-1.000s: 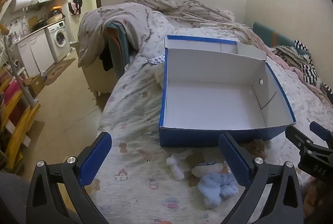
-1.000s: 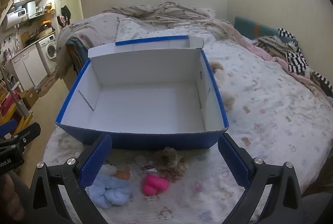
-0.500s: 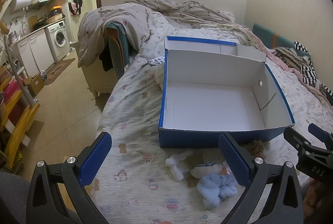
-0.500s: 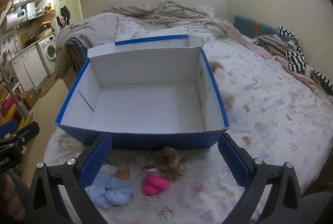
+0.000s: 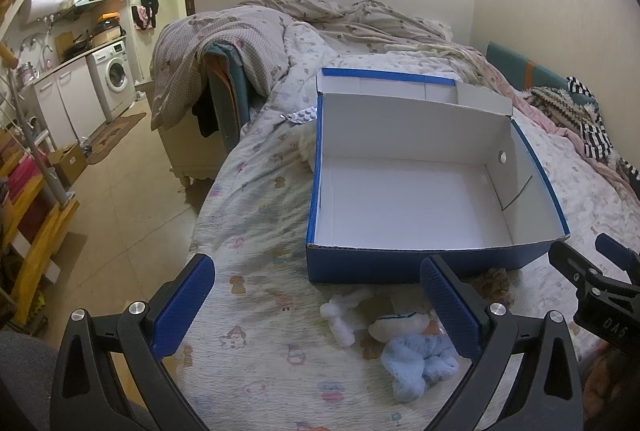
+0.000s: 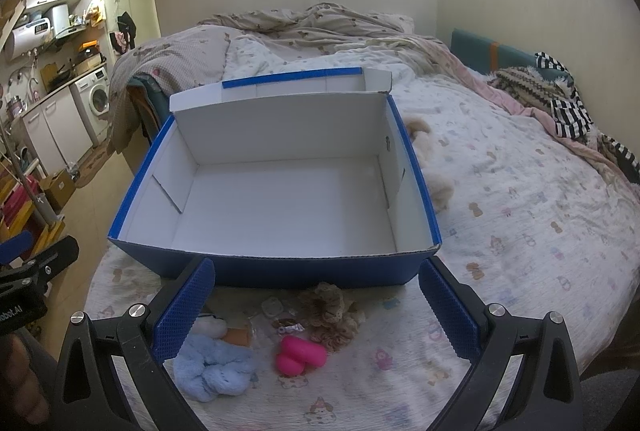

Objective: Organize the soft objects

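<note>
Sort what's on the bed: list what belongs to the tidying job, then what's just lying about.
Job:
blue box, empty
light blue plush
pink toy
brown scrunchie
white plush

Lying about:
pill blister pack
striped knitwear
crumpled duvet

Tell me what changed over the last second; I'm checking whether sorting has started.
Nothing visibly changed. Both hand-held grippers, left and right, hang open short of the toys, gripping nothing. The box holds nothing, and the toys lie on the bed in front of it.
</note>
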Demonstrator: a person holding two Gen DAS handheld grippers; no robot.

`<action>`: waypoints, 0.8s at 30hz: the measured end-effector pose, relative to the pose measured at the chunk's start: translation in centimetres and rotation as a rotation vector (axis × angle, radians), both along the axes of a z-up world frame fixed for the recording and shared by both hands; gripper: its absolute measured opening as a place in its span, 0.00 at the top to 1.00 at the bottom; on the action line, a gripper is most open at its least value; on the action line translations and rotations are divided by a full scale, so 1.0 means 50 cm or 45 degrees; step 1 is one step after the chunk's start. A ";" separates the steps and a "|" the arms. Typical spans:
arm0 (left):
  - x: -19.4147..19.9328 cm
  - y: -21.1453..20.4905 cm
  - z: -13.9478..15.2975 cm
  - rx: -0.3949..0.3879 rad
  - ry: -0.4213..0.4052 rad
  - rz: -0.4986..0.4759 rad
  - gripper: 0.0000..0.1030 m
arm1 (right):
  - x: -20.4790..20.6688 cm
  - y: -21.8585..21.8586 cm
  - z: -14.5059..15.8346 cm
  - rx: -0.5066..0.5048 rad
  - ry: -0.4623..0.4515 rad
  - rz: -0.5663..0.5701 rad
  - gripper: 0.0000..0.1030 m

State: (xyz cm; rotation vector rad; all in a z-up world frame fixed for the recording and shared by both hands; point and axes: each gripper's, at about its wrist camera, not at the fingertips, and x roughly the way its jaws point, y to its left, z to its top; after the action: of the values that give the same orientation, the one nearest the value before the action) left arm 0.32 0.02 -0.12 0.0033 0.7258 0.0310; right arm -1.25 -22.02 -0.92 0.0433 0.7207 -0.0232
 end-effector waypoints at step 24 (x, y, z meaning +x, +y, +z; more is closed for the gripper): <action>-0.003 -0.001 0.006 0.003 -0.001 0.010 0.00 | -0.001 0.000 0.000 0.003 -0.003 0.002 0.00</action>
State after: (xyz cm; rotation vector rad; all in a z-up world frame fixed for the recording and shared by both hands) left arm 0.16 -0.01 0.16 0.0029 0.7254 0.0391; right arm -1.30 -22.04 -0.92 0.0451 0.7186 -0.0211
